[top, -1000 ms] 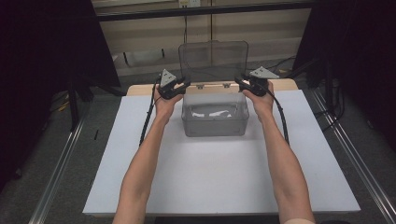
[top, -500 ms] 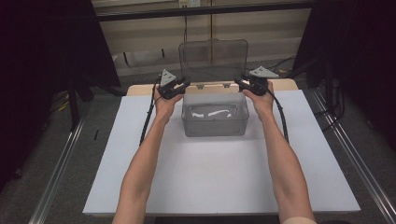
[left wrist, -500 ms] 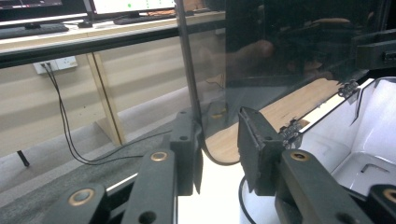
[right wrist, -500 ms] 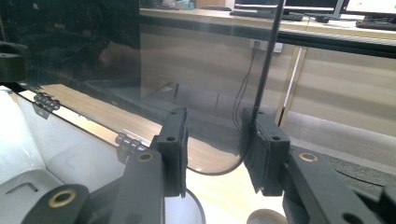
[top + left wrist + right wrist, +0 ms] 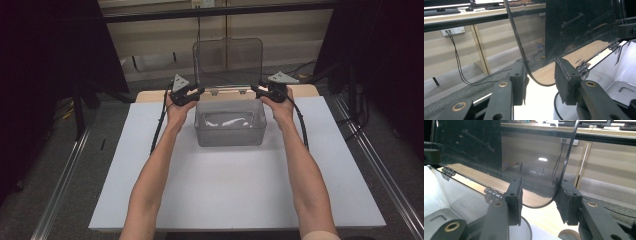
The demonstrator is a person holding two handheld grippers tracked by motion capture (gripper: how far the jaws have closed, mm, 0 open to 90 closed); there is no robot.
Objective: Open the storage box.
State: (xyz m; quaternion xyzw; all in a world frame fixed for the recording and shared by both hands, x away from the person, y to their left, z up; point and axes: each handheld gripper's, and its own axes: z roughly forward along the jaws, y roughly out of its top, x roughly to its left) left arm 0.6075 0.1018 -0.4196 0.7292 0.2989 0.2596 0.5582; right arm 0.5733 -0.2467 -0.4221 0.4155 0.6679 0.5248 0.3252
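A clear plastic box (image 5: 230,131) stands at the far middle of the white mat (image 5: 225,190), its hinged lid (image 5: 227,60) raised upright behind it. My left gripper (image 5: 200,91) is at the box's back left corner, my right gripper (image 5: 255,89) at the back right. In the left gripper view the lid's (image 5: 579,25) rounded lower corner sits between the jaws of my left gripper (image 5: 540,72), which have just been opening, pads off it. The right gripper view shows the same with my right gripper (image 5: 540,195) and the lid (image 5: 469,145). Small hinges (image 5: 492,192) join lid and box.
The mat covers a wooden table whose edge (image 5: 150,96) shows behind the box. Metal rails (image 5: 65,175) (image 5: 380,175) run along both sides on the floor. A black frame bar (image 5: 220,12) and a wall with cables lie beyond. Each gripper trails a black cable (image 5: 160,125).
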